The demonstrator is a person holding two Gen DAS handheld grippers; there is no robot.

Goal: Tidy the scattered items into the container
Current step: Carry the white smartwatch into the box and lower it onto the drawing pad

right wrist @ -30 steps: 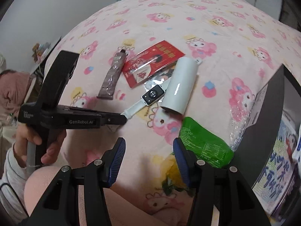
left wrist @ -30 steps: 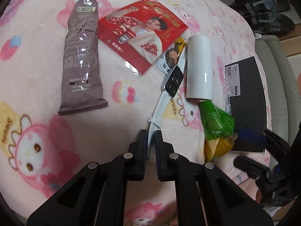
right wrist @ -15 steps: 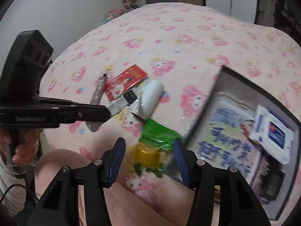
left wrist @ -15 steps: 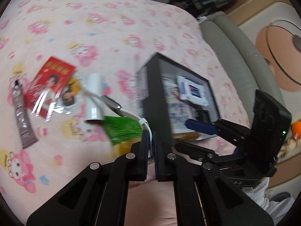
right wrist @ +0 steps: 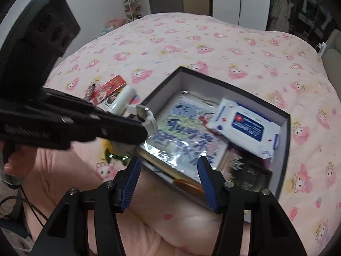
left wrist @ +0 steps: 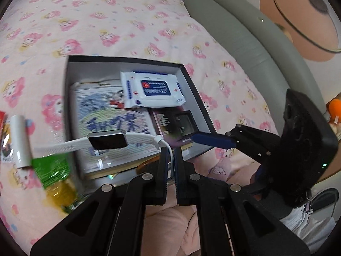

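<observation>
Smartwatch (left wrist: 107,140) hangs over the open box (left wrist: 200,98), pinched by its white strap in the left gripper (left wrist: 169,155) for dropping in, while the empty right gripper (right wrist: 168,170) spreads.

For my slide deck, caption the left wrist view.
Left gripper shut on a white smartwatch, held over the open black box on the pink blanket.
</observation>
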